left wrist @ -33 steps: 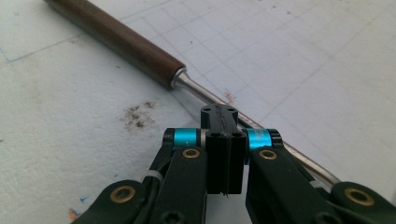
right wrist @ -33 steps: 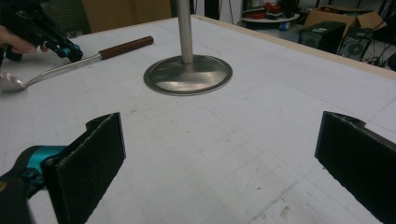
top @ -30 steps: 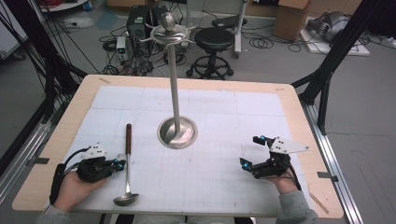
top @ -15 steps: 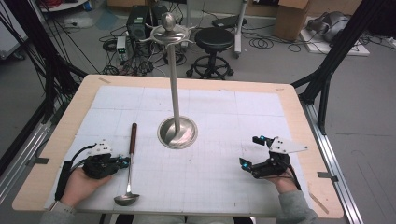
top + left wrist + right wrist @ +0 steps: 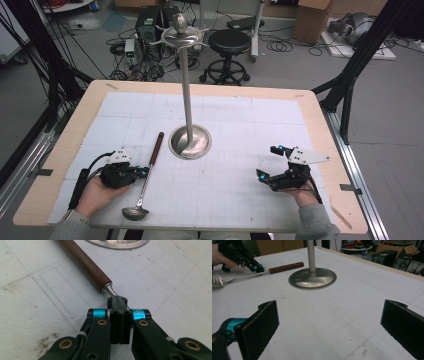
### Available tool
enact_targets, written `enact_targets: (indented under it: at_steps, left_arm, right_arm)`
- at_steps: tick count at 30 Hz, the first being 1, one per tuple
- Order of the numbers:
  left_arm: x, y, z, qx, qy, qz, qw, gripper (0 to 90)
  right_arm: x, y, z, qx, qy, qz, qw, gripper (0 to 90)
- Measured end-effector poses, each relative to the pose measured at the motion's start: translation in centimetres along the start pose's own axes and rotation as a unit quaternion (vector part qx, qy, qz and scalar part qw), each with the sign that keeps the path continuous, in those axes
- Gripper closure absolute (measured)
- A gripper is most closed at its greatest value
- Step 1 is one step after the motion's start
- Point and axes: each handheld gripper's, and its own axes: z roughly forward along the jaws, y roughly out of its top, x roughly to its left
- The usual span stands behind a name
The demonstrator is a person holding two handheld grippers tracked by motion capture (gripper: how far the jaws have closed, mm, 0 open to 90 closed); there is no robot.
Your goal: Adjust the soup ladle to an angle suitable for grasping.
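My bench [image 5: 320, 125] was wooden, topped by a white gridded mat [image 5: 240, 120]. On the mat lay a ladle [image 5: 145, 180] and stood a metal stand [image 5: 189, 141].

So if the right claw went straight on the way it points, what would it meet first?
Probably the stand's round base: the open right claw points across bare table towards it, though depth is unclear.

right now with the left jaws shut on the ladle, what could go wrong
1. The left gripper pinches the ladle on its thin metal shank just below the wooden handle, so the ladle may swivel when lifted.
2. The stand is close beside the handle; a swing could knock it.
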Motion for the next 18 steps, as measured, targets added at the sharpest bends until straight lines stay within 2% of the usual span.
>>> enact_targets:
  at_steps: [4, 9, 11, 15, 18]
  left_arm:
    - [-0.4, 0.2, 0.3, 0.003, -0.003, 0.006, 1.0, 89.6]
    - [-0.5, 0.3, 0.4, 0.002, -0.004, 0.004, 1.0, 89.6]
    - [-0.6, 0.4, 0.2, 0.004, 0.007, 0.008, 0.9999, 89.6]
    - [-0.8, 0.6, -0.8, -0.021, 0.007, -0.016, 0.9996, 89.6]
    - [-1.4, 0.6, -1.4, -0.021, -0.002, -0.019, 0.9996, 89.6]
  right_arm:
    - [0.0, 0.0, 0.0, 0.0, -0.001, 0.001, 1.0, 0.7]
    - [0.0, 0.0, 0.0, 0.0, 0.0, 0.0, 1.0, 0.7]
    - [0.0, 0.0, 0.0, 0.0, 0.0, 0.0, 1.0, 0.7]
    - [0.0, 0.0, -0.1, 0.0, 0.0, 0.003, 1.0, 0.7]
    - [0.0, 0.0, 0.0, 0.0, -0.001, -0.001, 1.0, 0.7]
